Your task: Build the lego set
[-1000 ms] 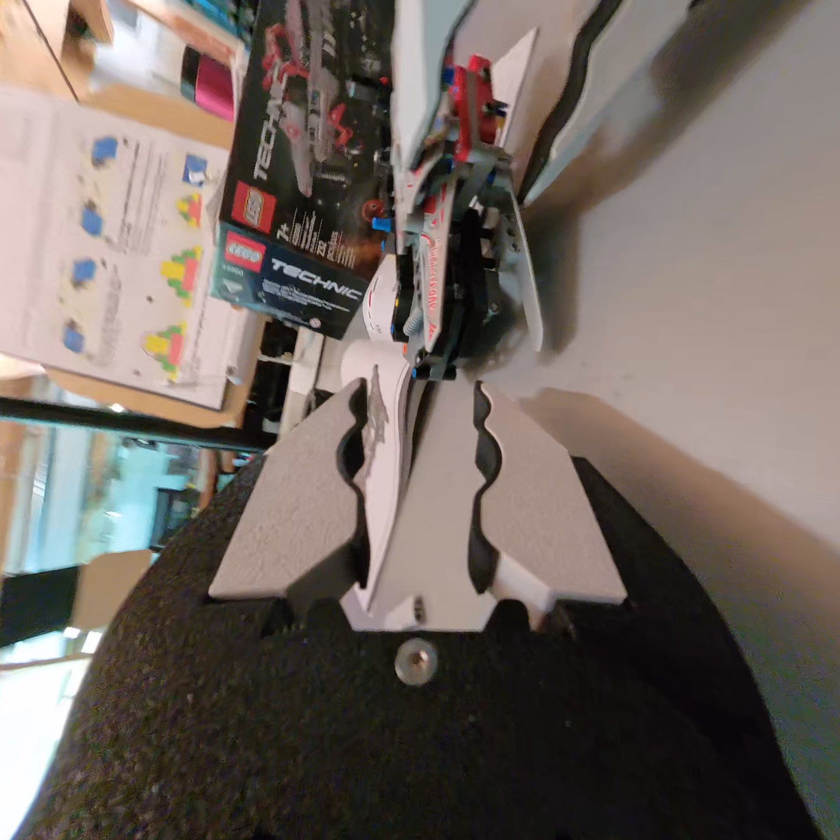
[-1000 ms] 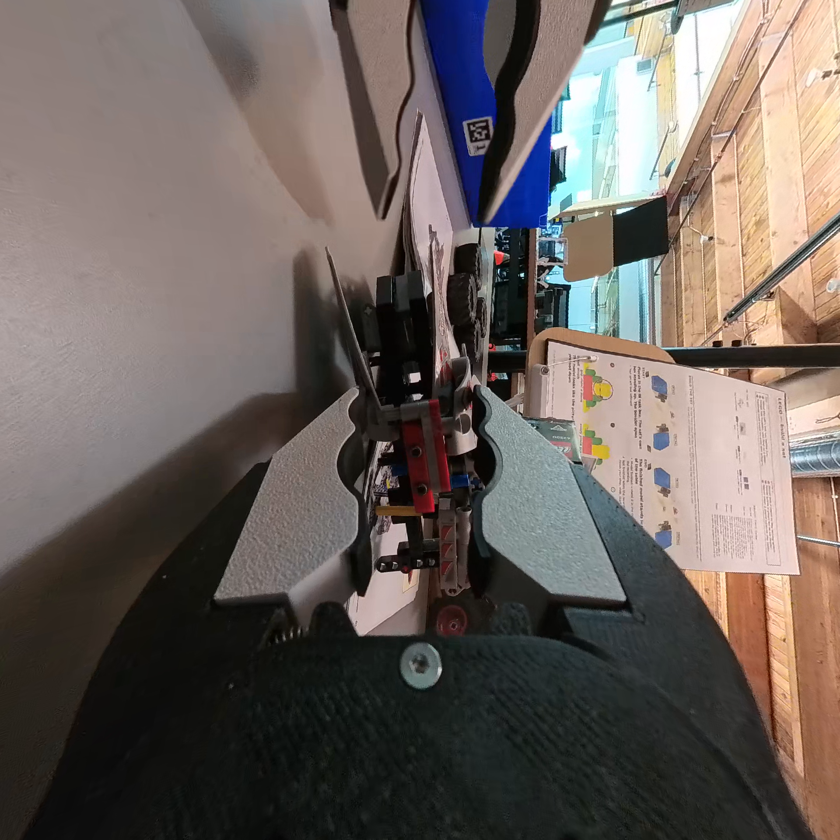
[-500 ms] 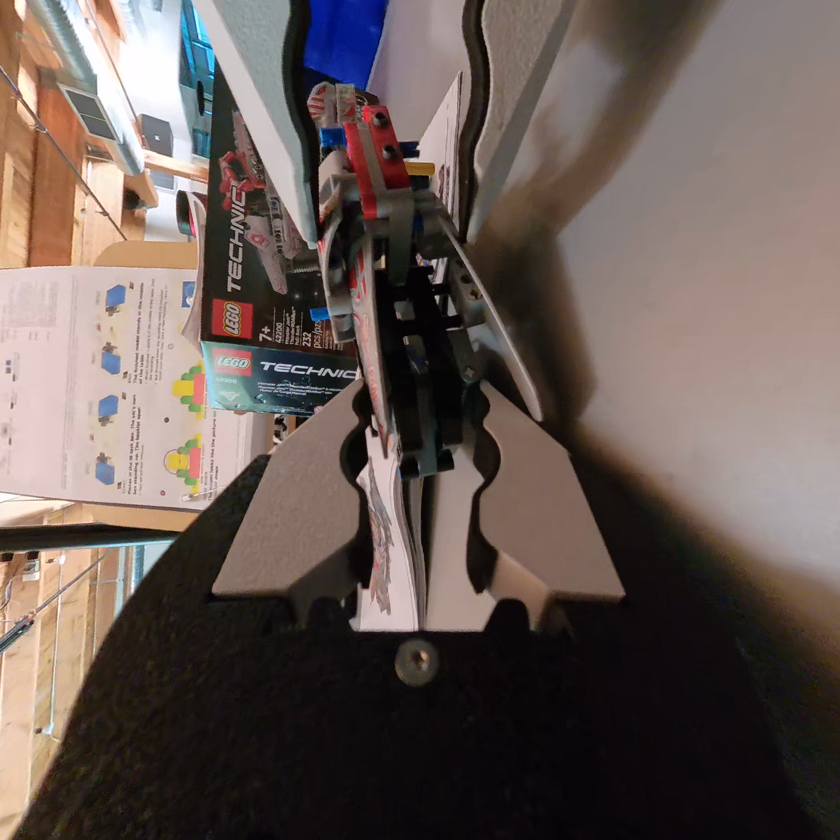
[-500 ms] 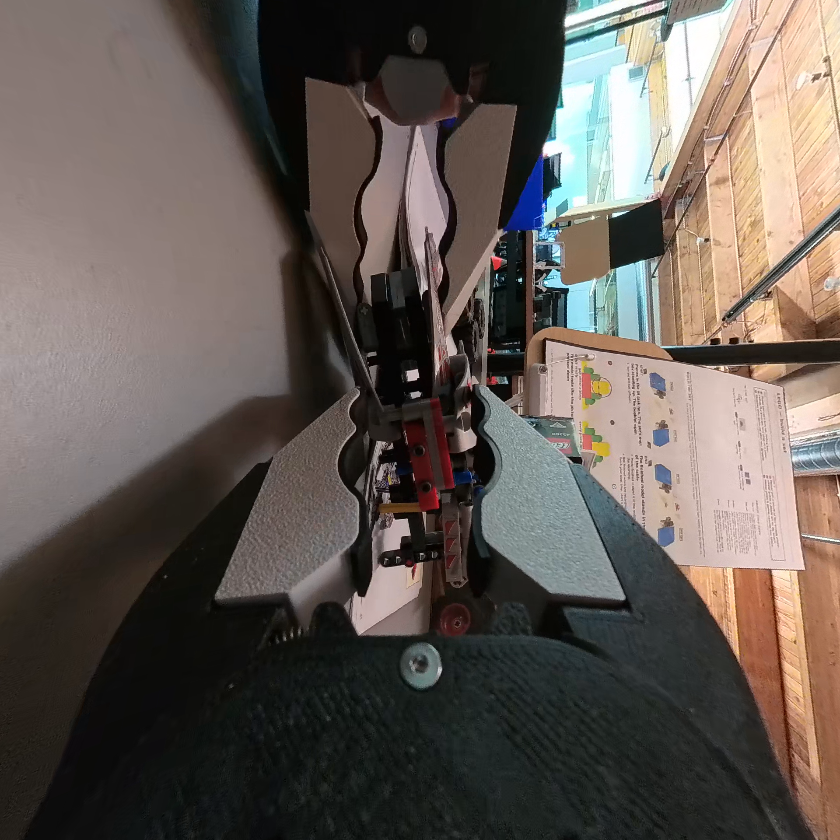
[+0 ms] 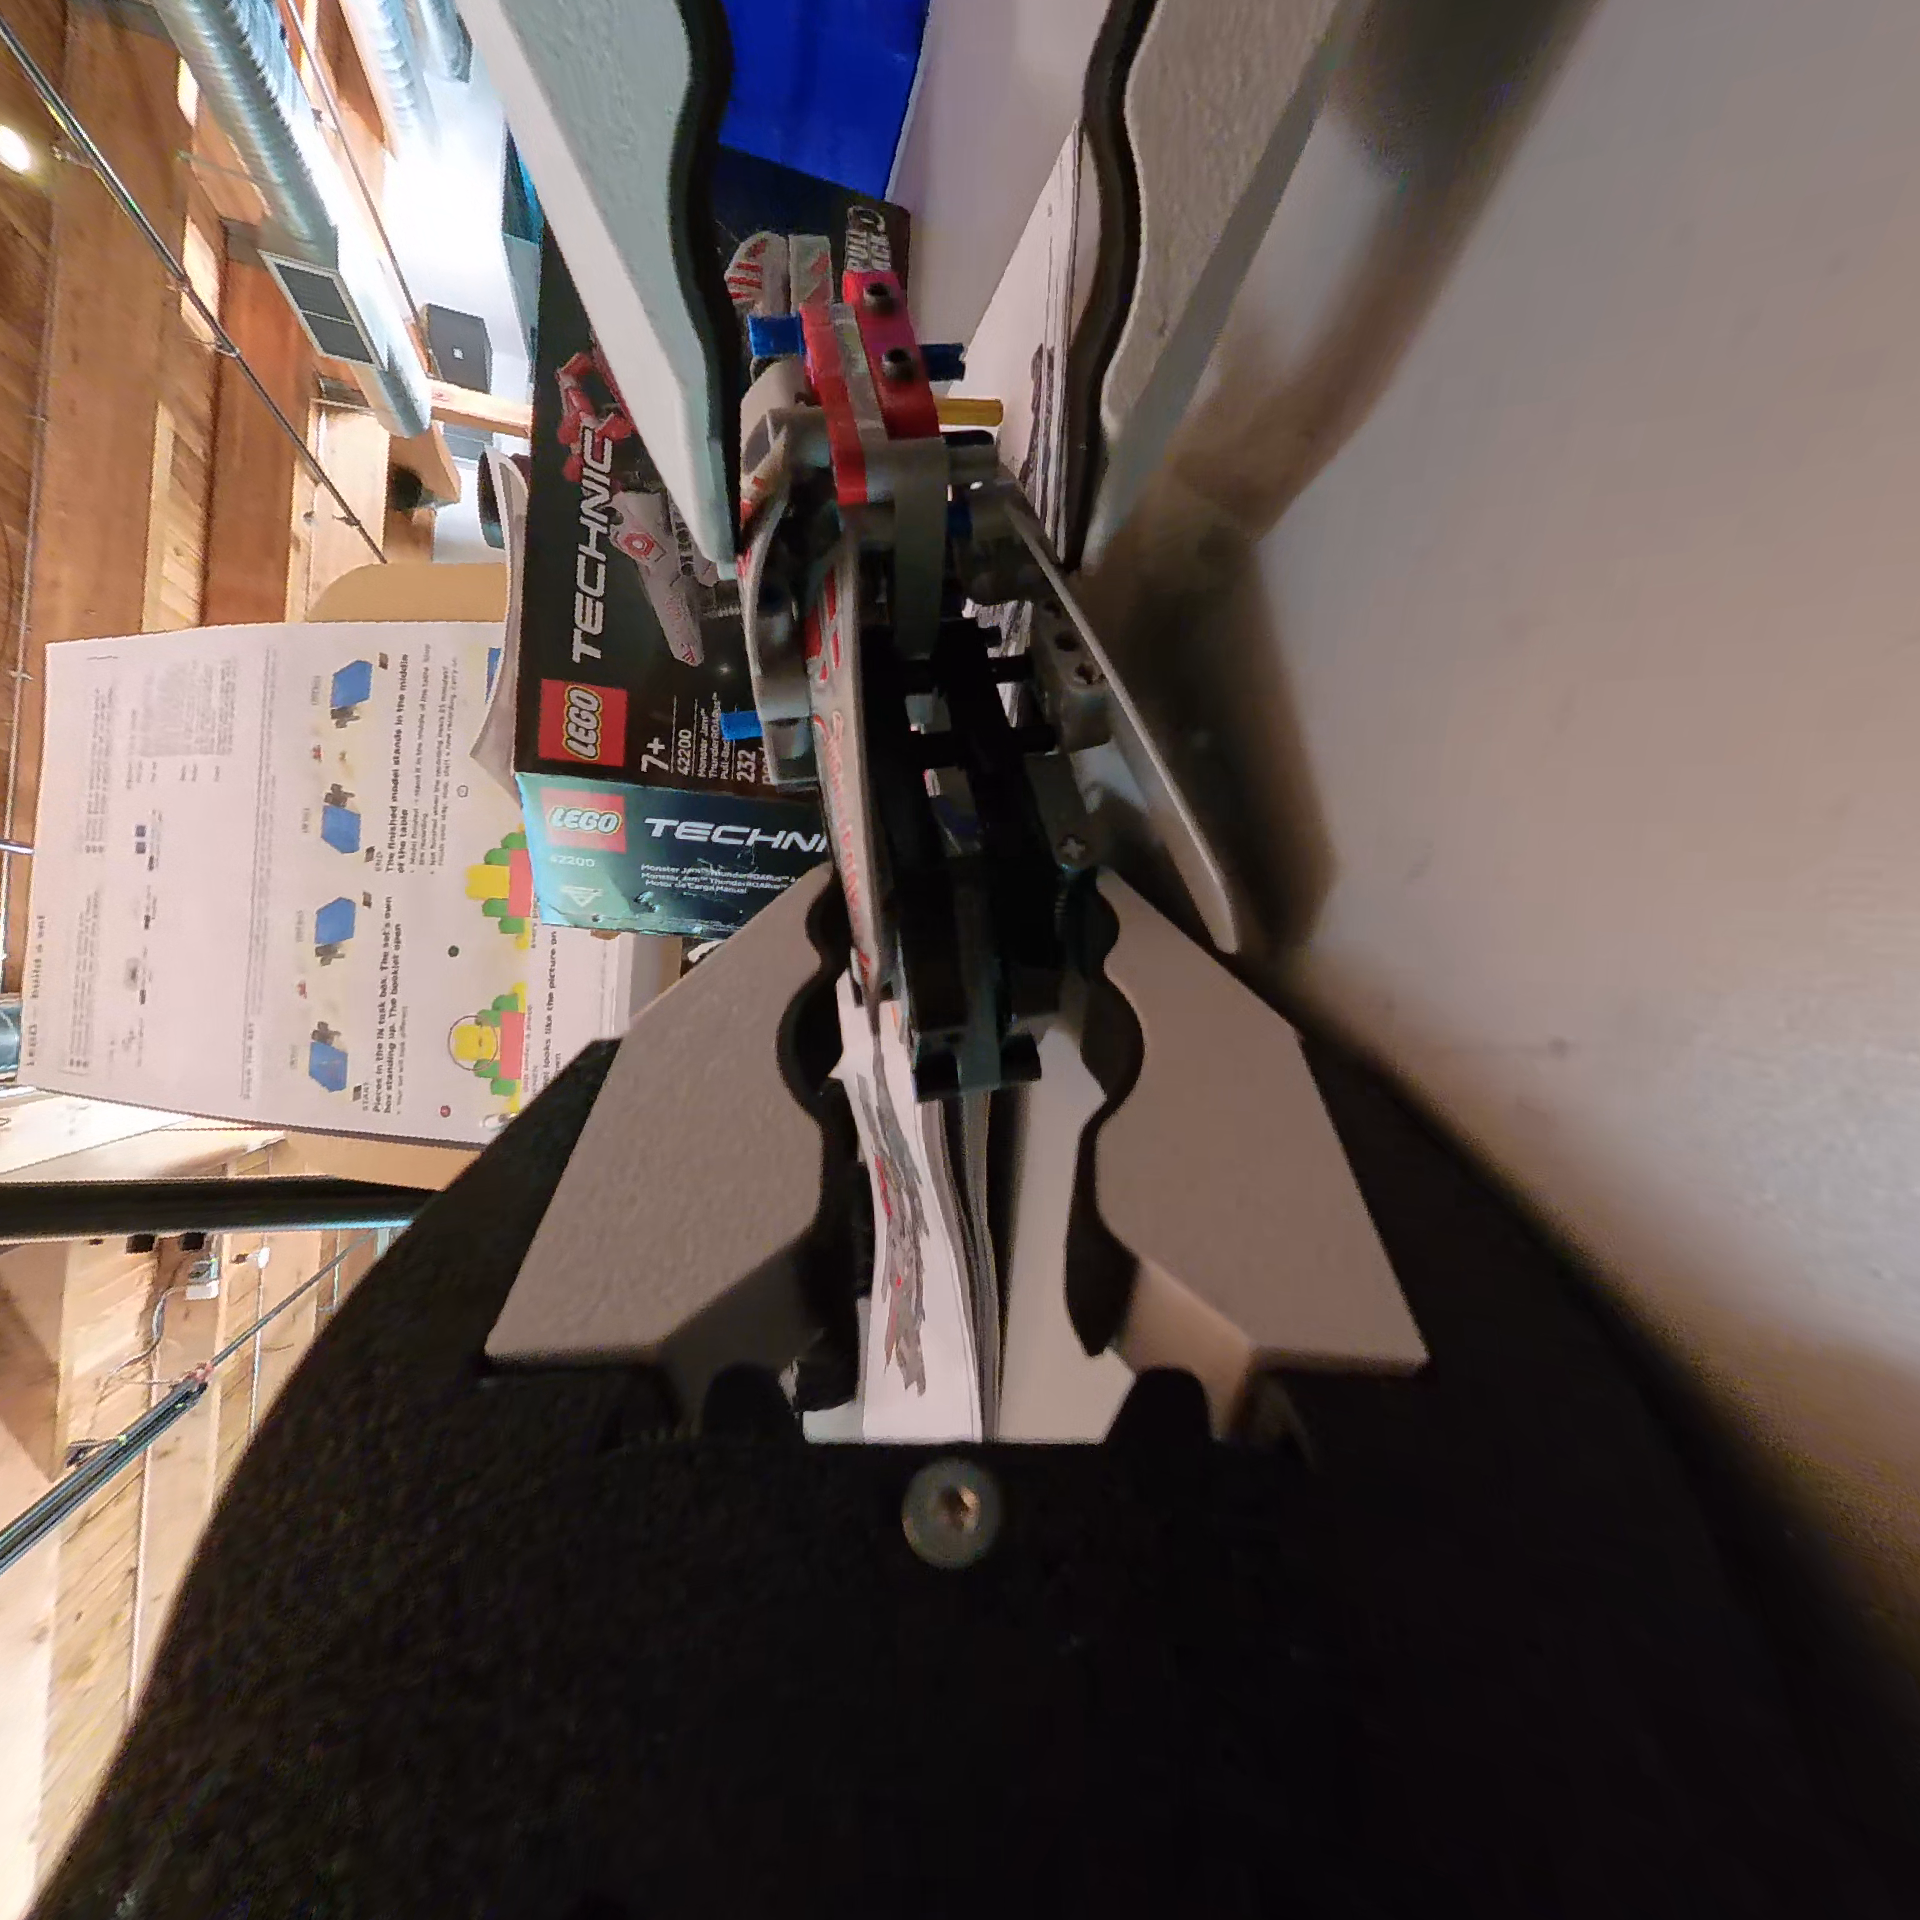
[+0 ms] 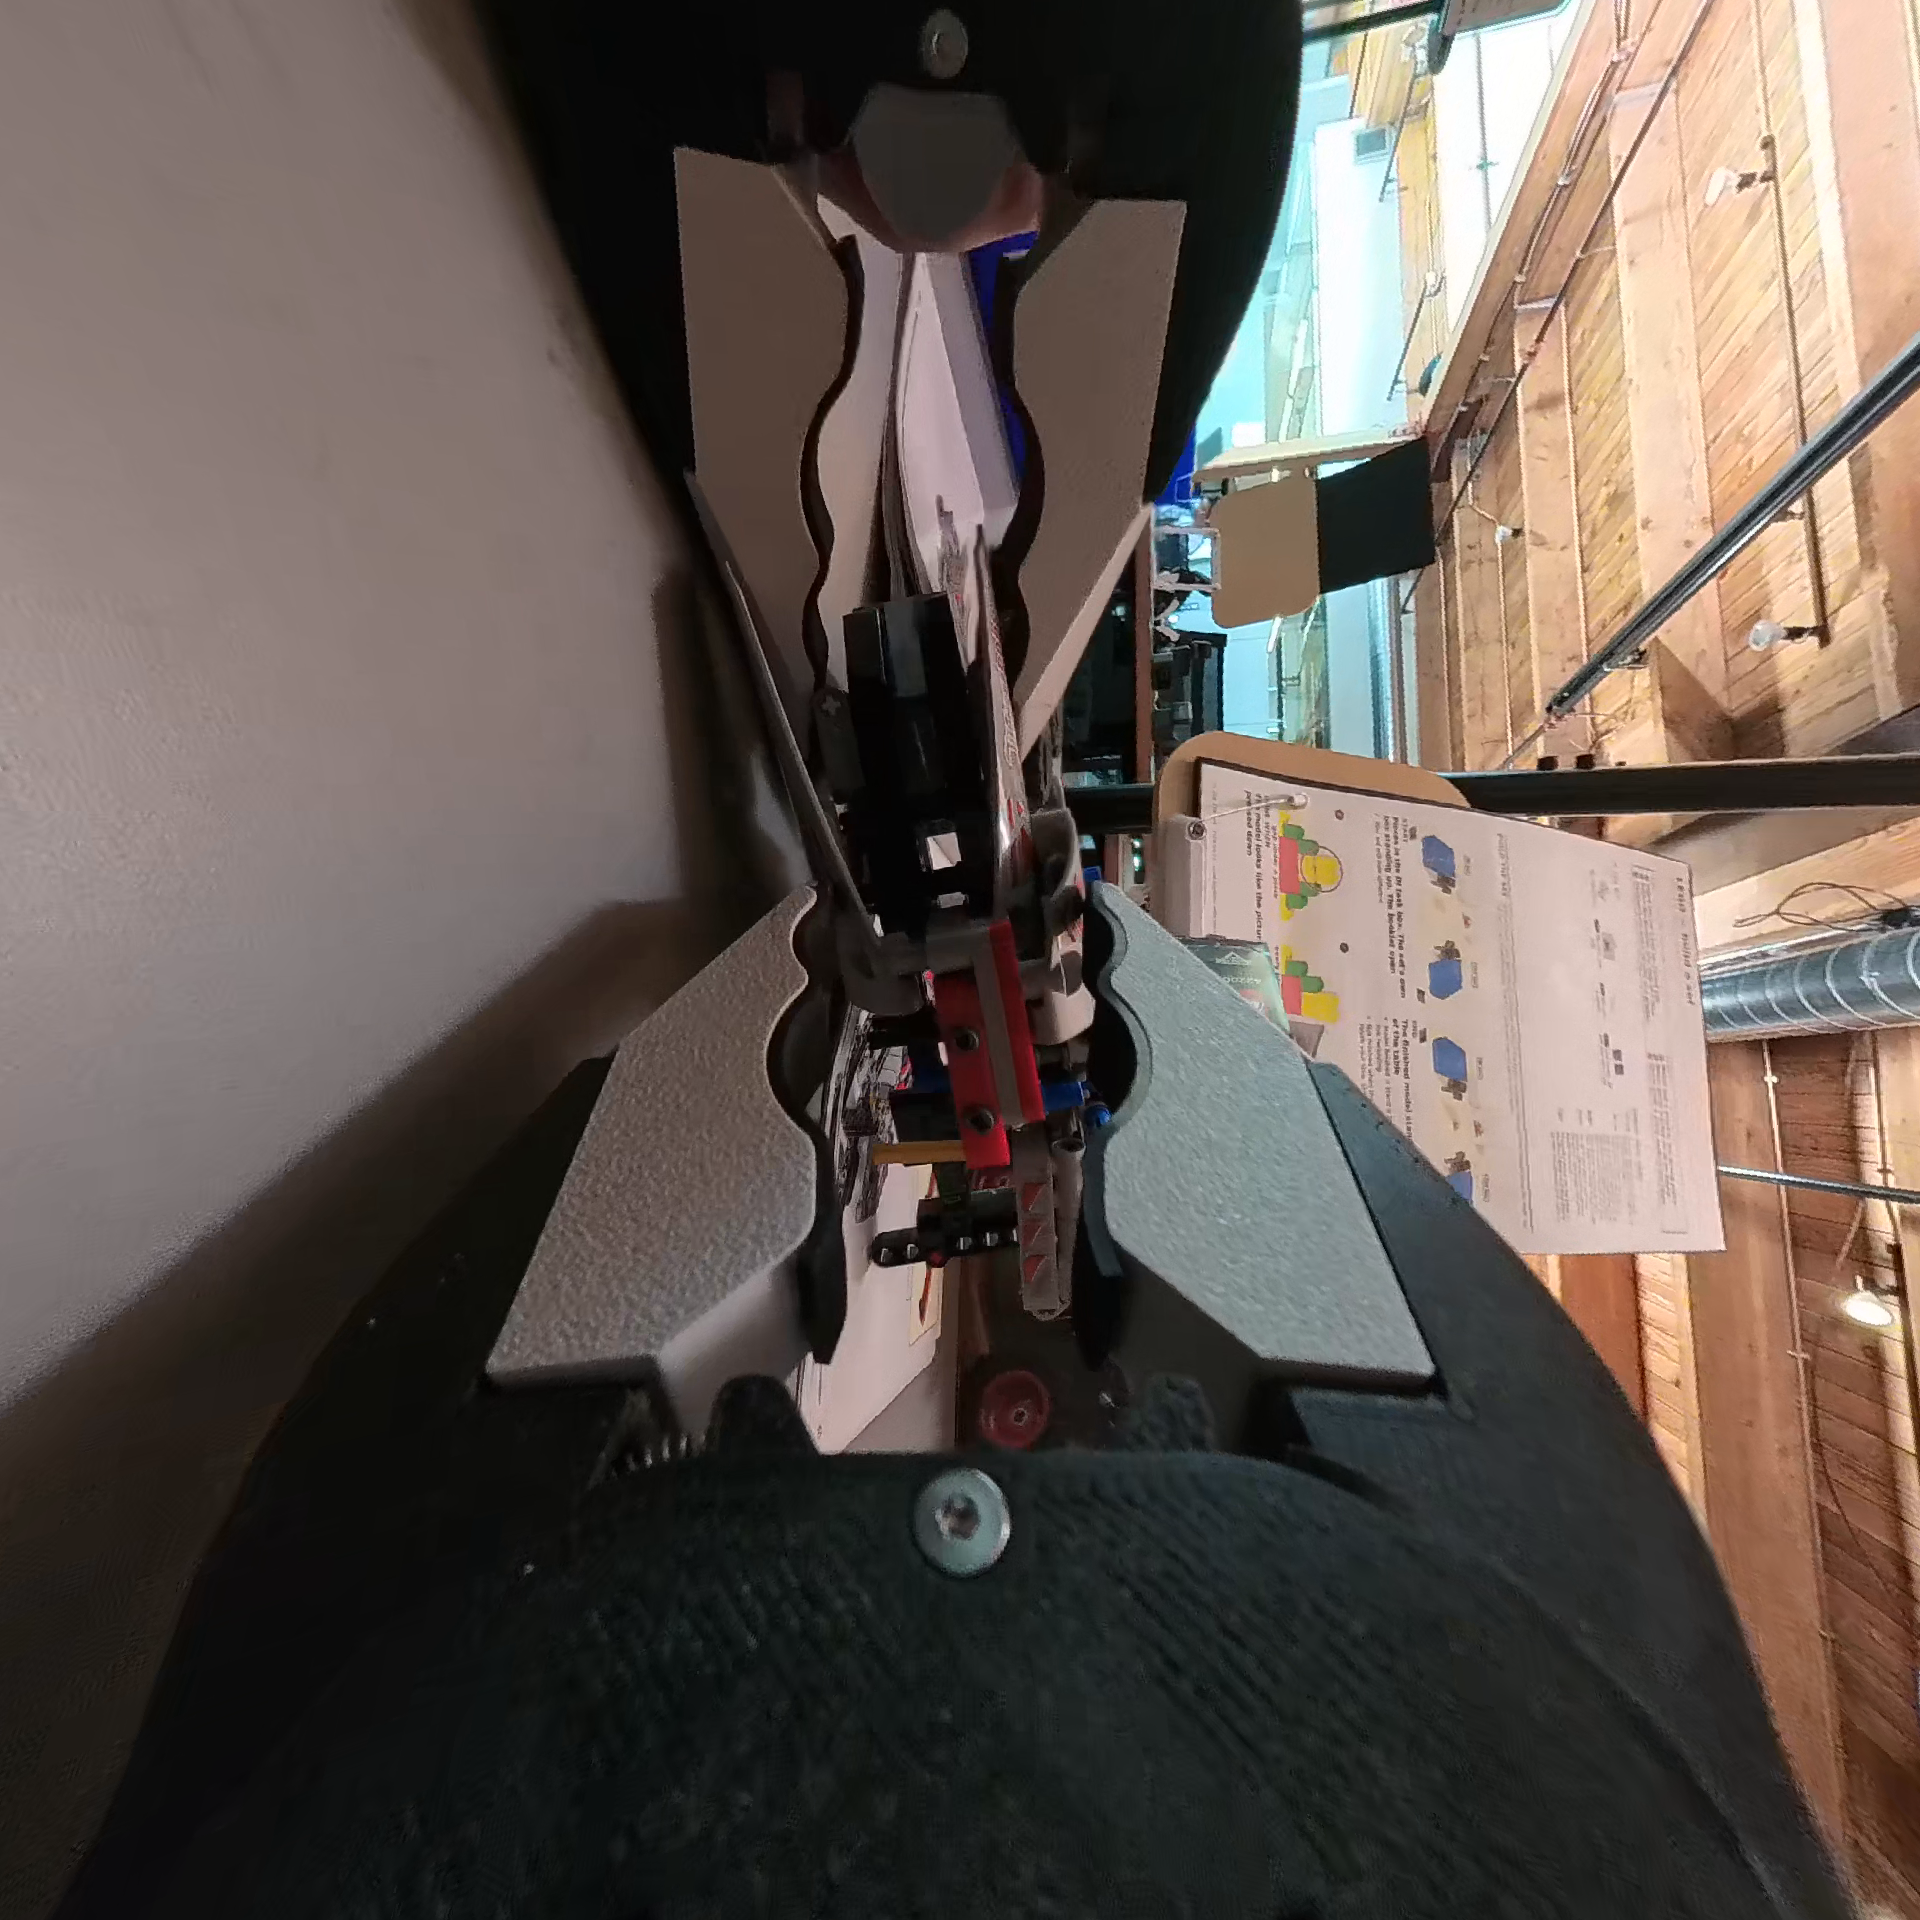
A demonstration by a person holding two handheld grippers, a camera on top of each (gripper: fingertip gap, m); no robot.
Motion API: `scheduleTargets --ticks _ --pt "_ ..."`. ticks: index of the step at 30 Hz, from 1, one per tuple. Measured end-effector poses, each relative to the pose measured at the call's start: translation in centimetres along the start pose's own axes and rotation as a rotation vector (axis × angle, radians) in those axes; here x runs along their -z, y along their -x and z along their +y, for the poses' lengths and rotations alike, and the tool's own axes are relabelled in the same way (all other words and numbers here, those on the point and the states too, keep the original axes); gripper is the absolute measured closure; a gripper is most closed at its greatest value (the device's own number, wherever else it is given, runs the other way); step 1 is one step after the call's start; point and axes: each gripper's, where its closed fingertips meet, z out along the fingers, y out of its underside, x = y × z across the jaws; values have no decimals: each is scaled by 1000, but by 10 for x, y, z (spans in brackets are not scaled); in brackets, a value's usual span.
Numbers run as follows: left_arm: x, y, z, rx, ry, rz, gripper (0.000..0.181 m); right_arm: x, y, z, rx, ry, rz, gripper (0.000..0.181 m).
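Observation:
The half-built lego model [image 6: 914,727], black with a grey frame and a red beam, hangs sideways over the white table [image 6: 312,520]. My right gripper [image 6: 945,925] is shut on its red and grey end. My left gripper [image 5: 956,935] is open, and the model's black end [image 5: 956,831] reaches between its fingers without clear contact. The two grippers face each other: the right gripper [image 5: 904,540] shows at the top of the left wrist view, the left gripper [image 6: 925,717] at the top of the right wrist view. The open instruction booklet [image 5: 914,1247] lies beneath.
The lego set box [image 5: 623,623] stands behind the model, with a blue bin [image 5: 831,83] beyond it. A printed task sheet [image 6: 1455,1039] hangs on a board. A loose black beam [image 6: 945,1236] and a red wheel hub [image 6: 1013,1408] lie under the right gripper. There is about 5 cm between the tips of the two grippers.
My left gripper has moved forward toward the model, so the black end now sits between its fingers. The right gripper has kept its hold and hardly moved.

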Motion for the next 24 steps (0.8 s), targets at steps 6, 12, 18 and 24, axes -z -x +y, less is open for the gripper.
scheduleTargets --ticks 6,12,18,24 --pt "0 0 -1 10 -10 -2 140 -3 4 -5 5 1 44 129" --pt "1 -1 -4 38 -25 16 140 -7 11 -15 95 -9 52 124" --pt "1 -1 -3 51 -23 27 140 -6 1 -23 131 -11 136 115" --pt "3 -1 -3 61 -33 34 140 -1 8 -36 206 -7 145 136"
